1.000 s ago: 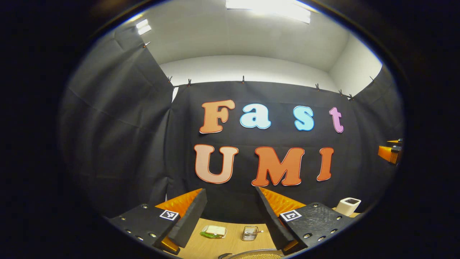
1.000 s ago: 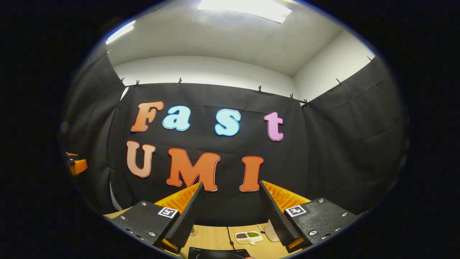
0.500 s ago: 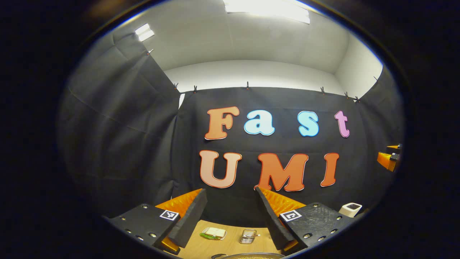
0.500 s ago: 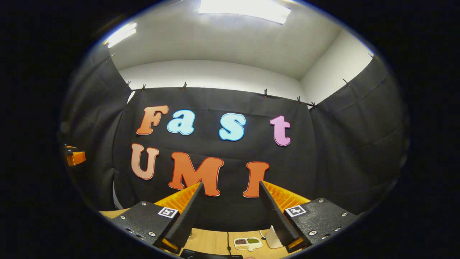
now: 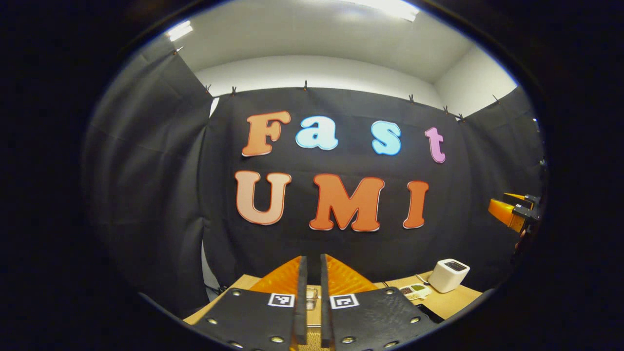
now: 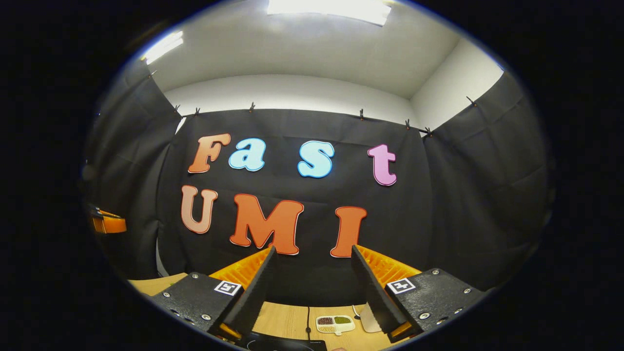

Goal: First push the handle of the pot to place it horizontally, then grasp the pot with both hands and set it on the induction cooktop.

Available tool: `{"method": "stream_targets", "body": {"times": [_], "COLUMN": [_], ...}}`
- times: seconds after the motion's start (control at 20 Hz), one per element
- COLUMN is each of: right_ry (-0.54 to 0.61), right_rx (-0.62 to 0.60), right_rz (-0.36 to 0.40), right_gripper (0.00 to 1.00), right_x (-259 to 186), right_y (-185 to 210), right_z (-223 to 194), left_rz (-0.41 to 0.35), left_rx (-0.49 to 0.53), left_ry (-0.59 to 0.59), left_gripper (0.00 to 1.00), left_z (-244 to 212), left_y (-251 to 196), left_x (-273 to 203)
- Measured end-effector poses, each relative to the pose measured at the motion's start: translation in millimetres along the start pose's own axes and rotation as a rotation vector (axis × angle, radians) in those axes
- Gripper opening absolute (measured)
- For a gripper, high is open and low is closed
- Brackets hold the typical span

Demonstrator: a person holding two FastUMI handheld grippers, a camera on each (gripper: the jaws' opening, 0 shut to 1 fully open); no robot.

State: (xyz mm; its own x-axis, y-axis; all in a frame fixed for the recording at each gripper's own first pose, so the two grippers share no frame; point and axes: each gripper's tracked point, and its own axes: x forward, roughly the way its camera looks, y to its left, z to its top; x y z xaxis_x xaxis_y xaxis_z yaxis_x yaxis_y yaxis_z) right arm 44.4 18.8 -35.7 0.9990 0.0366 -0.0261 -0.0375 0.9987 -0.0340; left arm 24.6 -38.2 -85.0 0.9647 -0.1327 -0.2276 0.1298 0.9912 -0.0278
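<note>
Pale wood of the bench (image 5: 441, 300) is seen low in the left claw view, with a white box-shaped appliance (image 5: 448, 274) and a small white tray with compartments (image 5: 414, 291) standing on it near the black cloth wall. The left claw (image 5: 311, 265) is held with its two fingers brought almost together, nothing between them. The other claw (image 5: 512, 210) is caught at the far right edge. The pot cannot be made out here; only a blurred woven patch is glimpsed at the bottom, between the fingers.

In the right claw view, the right claw (image 6: 312, 258) is held wide apart and empty above the bench. A flat black induction cooktop (image 6: 282, 345) is cut by the lower edge, with a thin cable (image 6: 308, 319) beside the tray.

The handle push is judged best done with the closed left claw, lowered first until the handle is in sight.
</note>
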Motion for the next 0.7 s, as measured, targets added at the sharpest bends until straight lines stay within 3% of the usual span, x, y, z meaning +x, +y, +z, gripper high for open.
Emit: {"method": "stream_targets", "body": {"times": [0.05,0.45,0.7], "right_ry": [0.001,0.053,0.091], "right_rx": [-0.004,-0.015,-0.008], "right_rz": [-0.008,-0.037,-0.045], "right_gripper": [0.93,0.93,0.93], "right_x": [-1,-3,-8], "right_y": [-4,-20,-28], "right_z": [-2,-29,-47], "left_rz": [-0.023,-0.158,-0.22], "left_rx": [-0.014,-0.047,0.038], "left_ry": [0.054,0.542,0.805], "left_gripper": [0.03,0.02,0.02], "left_z": [-17,-169,-247], "left_y": [-5,-44,-60], "left_x": [0,-25,-70]}}
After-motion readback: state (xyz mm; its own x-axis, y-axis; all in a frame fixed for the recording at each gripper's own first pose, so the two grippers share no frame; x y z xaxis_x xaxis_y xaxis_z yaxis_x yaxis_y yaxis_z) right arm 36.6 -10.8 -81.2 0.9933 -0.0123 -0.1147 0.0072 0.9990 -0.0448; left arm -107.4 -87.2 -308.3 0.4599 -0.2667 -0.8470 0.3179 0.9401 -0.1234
